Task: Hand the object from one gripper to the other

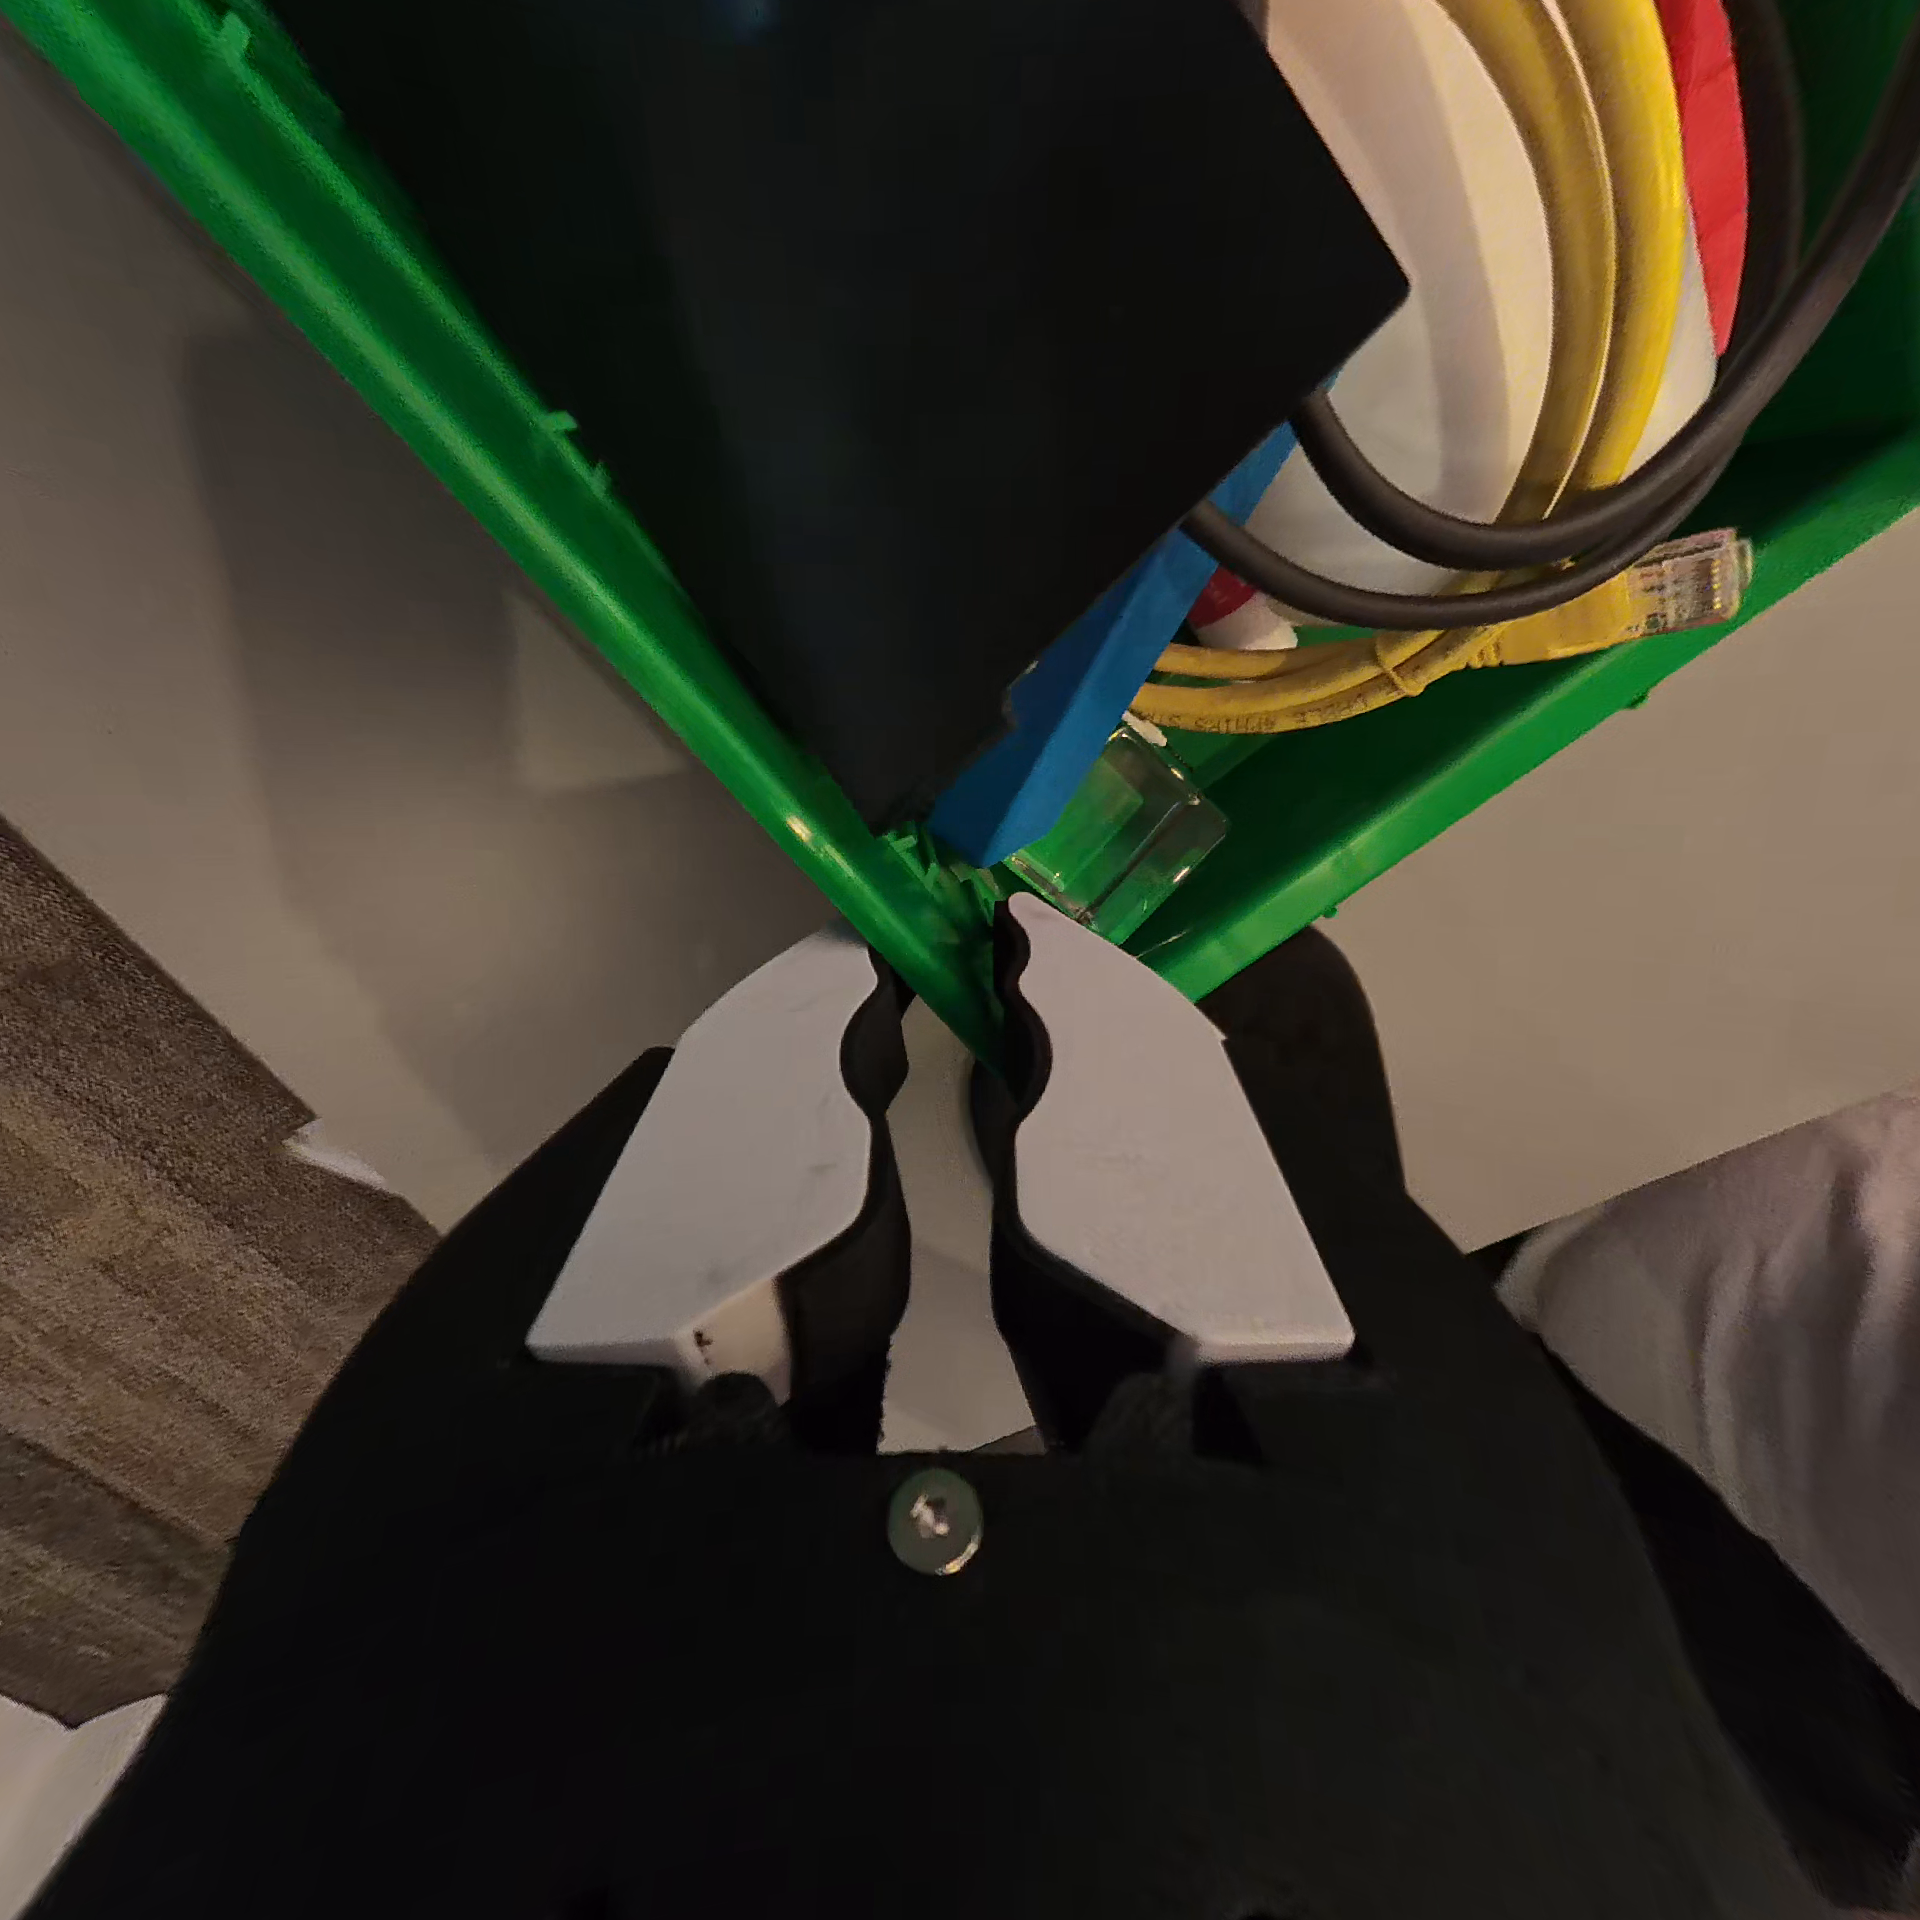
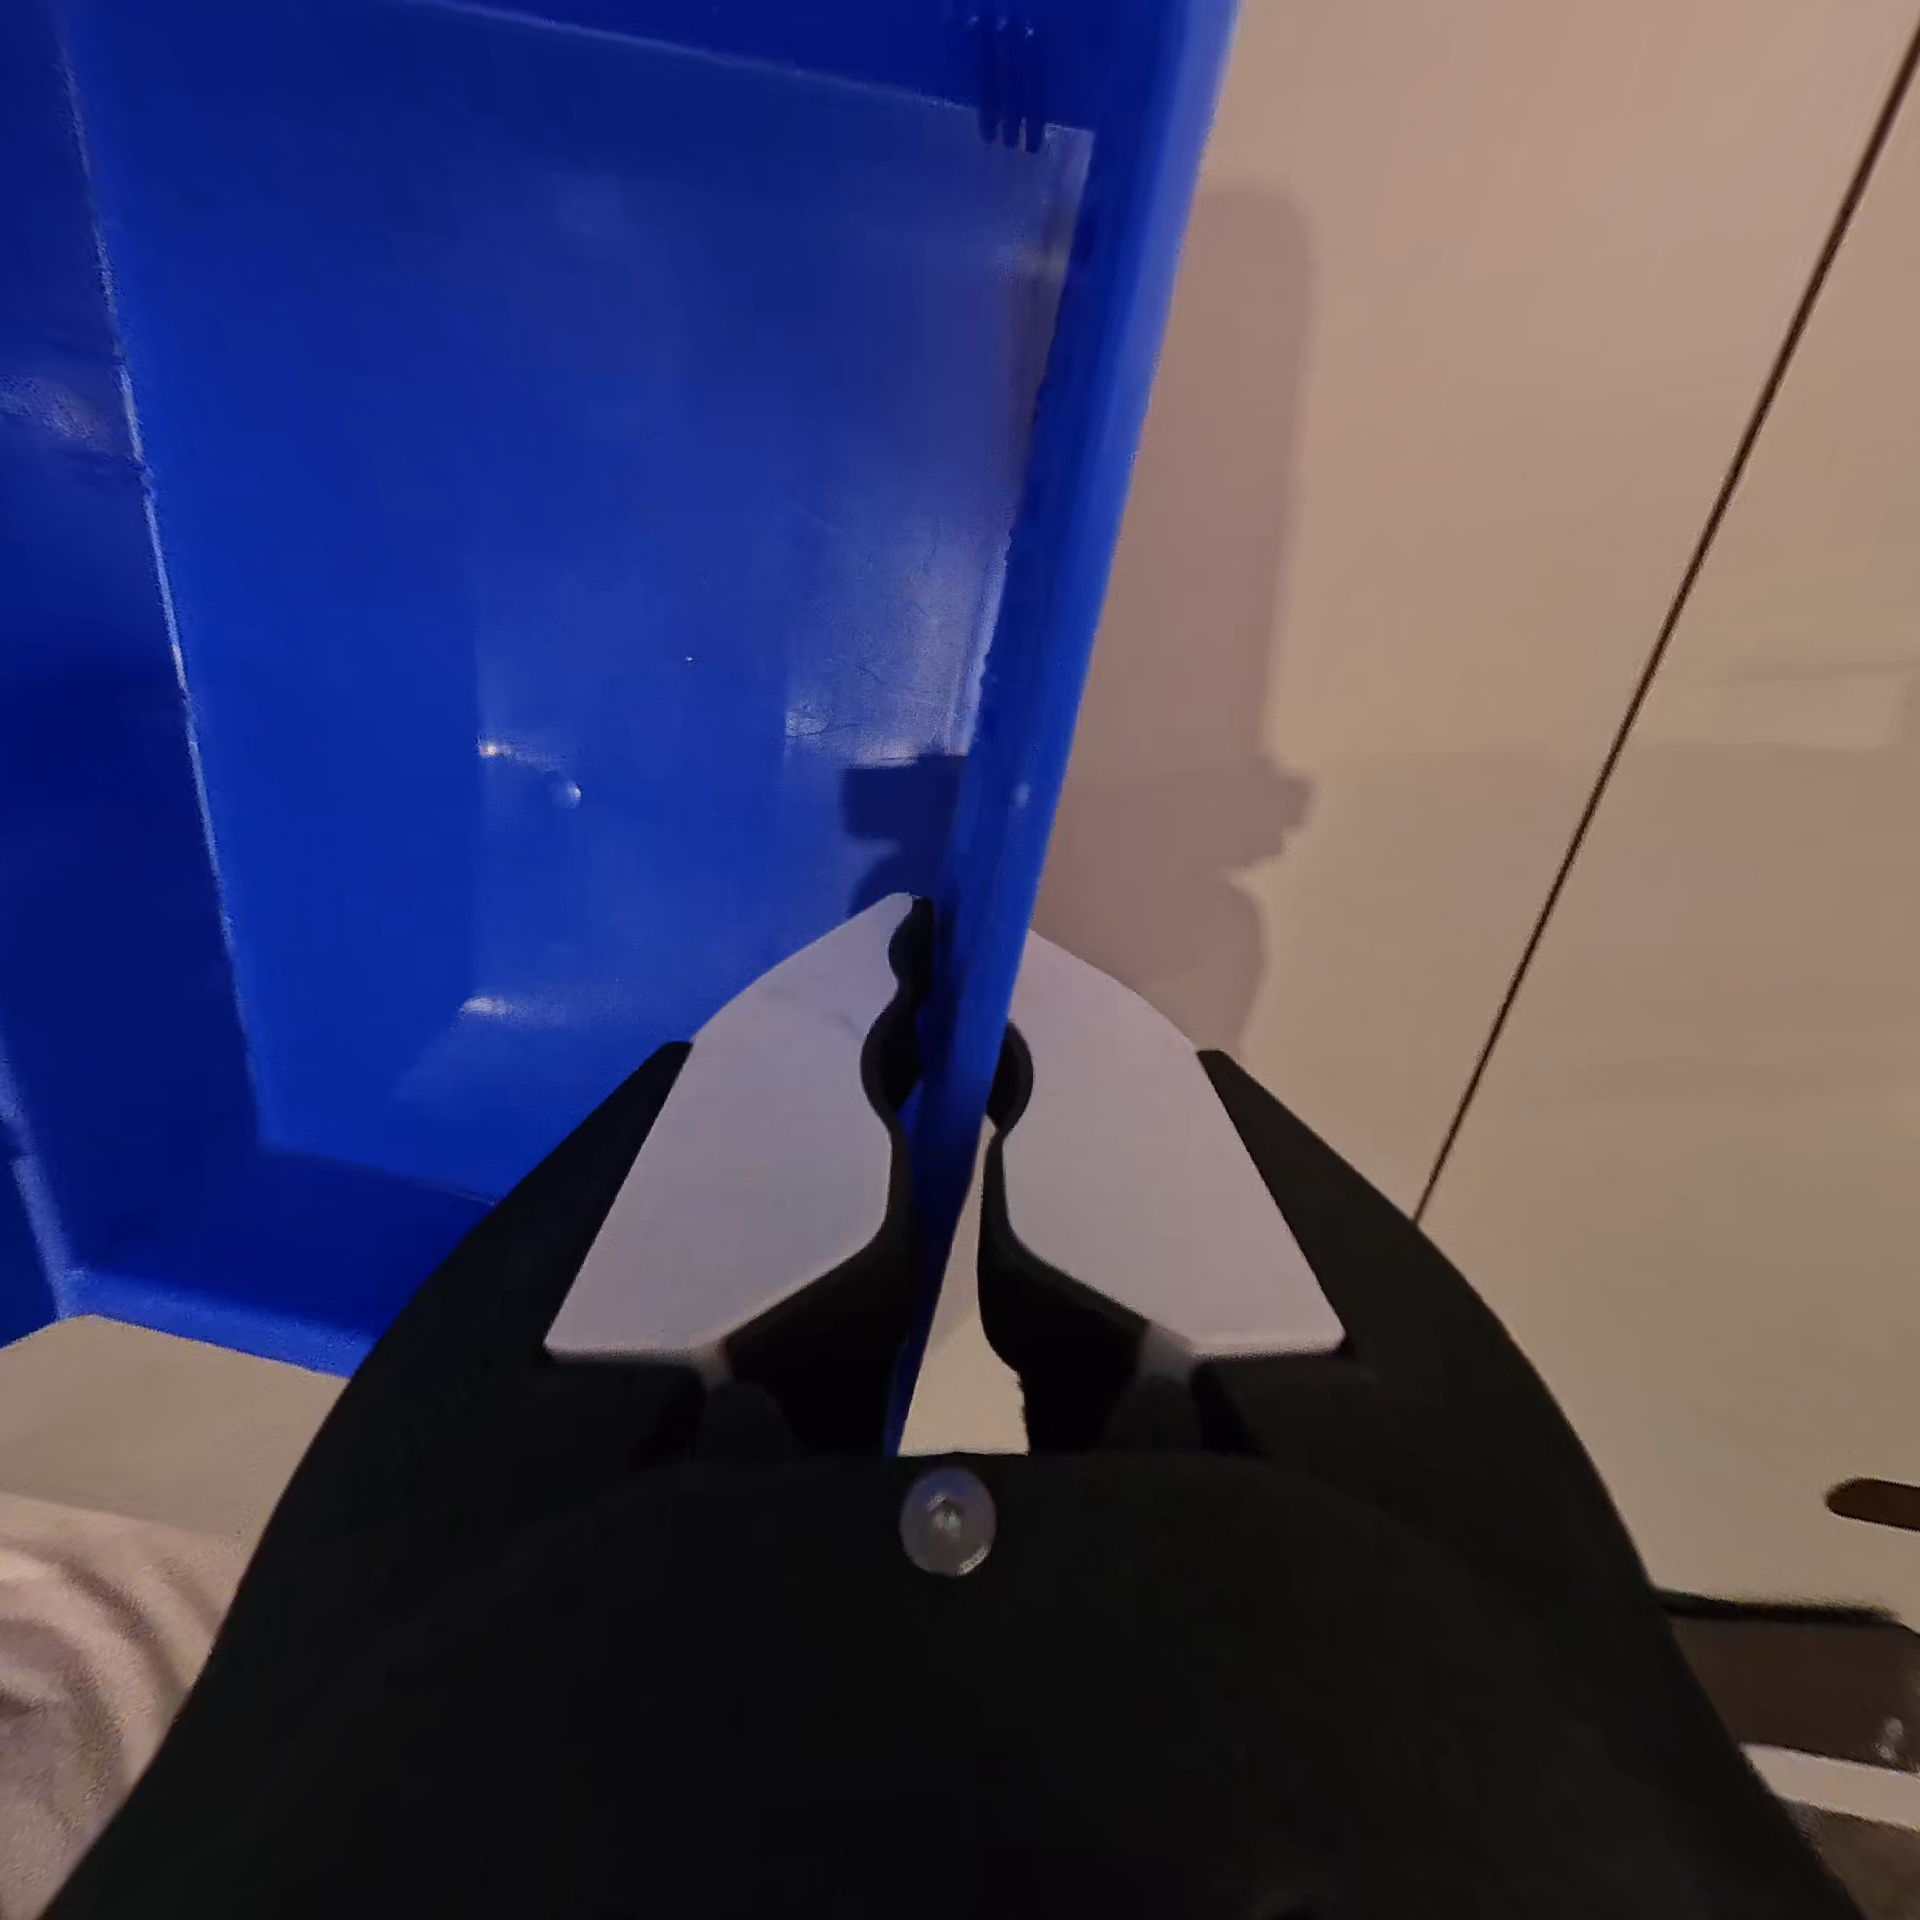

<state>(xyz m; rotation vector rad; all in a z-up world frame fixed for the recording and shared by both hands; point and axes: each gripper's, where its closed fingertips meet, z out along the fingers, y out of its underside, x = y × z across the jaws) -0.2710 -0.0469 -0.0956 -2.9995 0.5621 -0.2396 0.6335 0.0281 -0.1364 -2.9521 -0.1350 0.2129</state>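
Observation:
In the left wrist view my left gripper point(image 1: 951, 956) is shut on the corner rim of a green plastic bin point(image 1: 468, 436). The bin holds a flat black box point(image 1: 810, 343), a blue block point(image 1: 1091, 686), a coiled yellow network cable point(image 1: 1621, 260), a black cable point(image 1: 1455, 530), a clear plastic cube point(image 1: 1122, 831) and a white and red item point(image 1: 1475, 187). In the right wrist view my right gripper point(image 2: 966, 935) is shut on the side wall of a blue plastic bin point(image 2: 623, 520), whose inside shows bare. Neither gripper shows in the other's view.
A white surface point(image 1: 312, 727) lies under the green bin, with brown carpet point(image 1: 125, 1195) at the left and grey cloth point(image 1: 1714, 1330) at the right. A white cabinet door point(image 2: 1558, 727) stands beside the blue bin, with grey cloth point(image 2: 94, 1621) at lower left. Some 90 cm of space lies between my two pairs of fingers.

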